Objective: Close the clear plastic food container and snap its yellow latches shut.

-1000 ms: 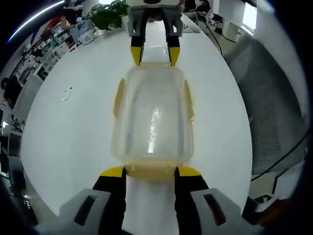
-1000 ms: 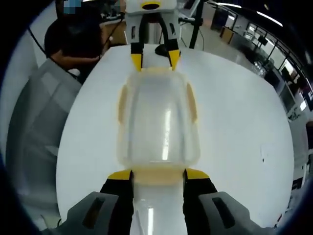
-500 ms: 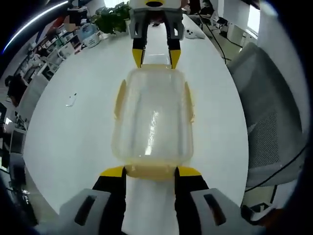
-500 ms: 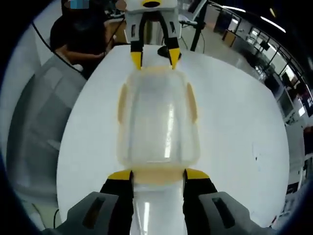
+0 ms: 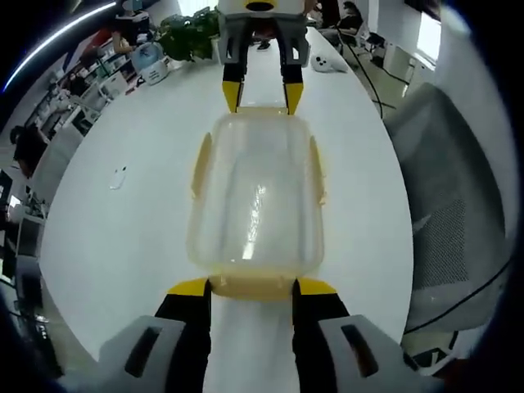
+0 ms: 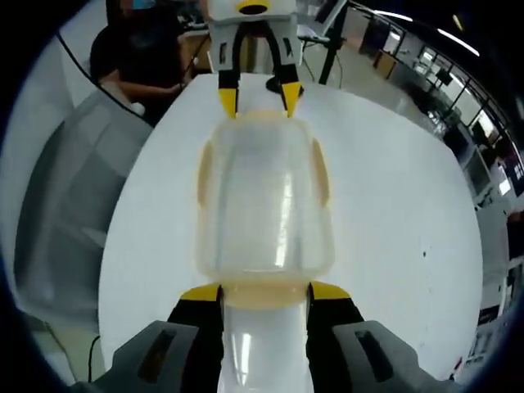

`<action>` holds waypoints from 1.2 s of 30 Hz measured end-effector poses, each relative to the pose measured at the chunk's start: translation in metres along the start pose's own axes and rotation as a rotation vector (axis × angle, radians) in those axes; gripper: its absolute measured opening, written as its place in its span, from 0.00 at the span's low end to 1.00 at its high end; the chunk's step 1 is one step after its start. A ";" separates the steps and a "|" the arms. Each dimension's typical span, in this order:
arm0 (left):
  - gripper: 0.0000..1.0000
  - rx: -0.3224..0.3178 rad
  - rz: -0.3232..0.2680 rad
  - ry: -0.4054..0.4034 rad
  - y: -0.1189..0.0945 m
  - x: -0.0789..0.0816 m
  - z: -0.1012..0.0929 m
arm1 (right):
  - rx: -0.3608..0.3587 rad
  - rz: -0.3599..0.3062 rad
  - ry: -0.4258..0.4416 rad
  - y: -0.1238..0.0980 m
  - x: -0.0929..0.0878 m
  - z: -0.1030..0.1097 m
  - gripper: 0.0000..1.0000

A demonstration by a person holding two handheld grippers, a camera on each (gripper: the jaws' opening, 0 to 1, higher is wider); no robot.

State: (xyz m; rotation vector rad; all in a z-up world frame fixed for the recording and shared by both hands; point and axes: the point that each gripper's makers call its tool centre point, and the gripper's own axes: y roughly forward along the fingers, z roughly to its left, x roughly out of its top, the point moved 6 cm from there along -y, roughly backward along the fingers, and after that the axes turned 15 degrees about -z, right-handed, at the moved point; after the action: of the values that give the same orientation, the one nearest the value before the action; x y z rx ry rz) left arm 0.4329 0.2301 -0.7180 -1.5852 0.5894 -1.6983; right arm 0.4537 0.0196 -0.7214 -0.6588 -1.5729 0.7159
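In the left gripper view, the clear food container (image 5: pixel 255 196) is lying on the white bench (image 5: pixel 123 246) with its lid on, lengthwise between the two grippers. The left gripper (image 5: pixel 250 288) is standing with its jaws fairly wide, their yellow tips touching or nearly touching the near yellow latch (image 5: pixel 250 286); whether they are pressing it cannot be told. The right gripper (image 5: pixel 255 92) is facing it from the far end, its jaws spread about the far latch. Side latches (image 5: pixel 199 164) are running along both long edges. An office chair (image 5: pixel 458 205) is standing beside the bench.

In the right gripper view, the same container (image 6: pixel 264 196) is stretching away from the right gripper (image 6: pixel 264 293), whose jaws are equally spread at the near end latch (image 6: pixel 264 293). The left gripper (image 6: pixel 255 98) is meeting the opposite end.

The container is probably light, thin-walled and slick, so it will likely slide unless braced from both ends. The latches look like the stiffest places to push. Both grippers are being held low and level, pointing at each other.
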 end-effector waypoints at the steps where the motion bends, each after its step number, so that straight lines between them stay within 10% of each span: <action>1: 0.38 -0.003 0.000 -0.006 0.002 0.002 -0.001 | 0.007 0.003 0.002 -0.002 -0.002 0.001 0.38; 36: 0.38 0.001 -0.007 -0.046 0.049 0.059 -0.009 | 0.034 0.027 -0.009 -0.048 -0.059 -0.002 0.38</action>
State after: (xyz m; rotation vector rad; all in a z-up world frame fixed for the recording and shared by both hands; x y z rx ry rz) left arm 0.4353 0.1533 -0.7181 -1.6236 0.5606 -1.6620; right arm 0.4615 -0.0562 -0.7230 -0.6536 -1.5591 0.7647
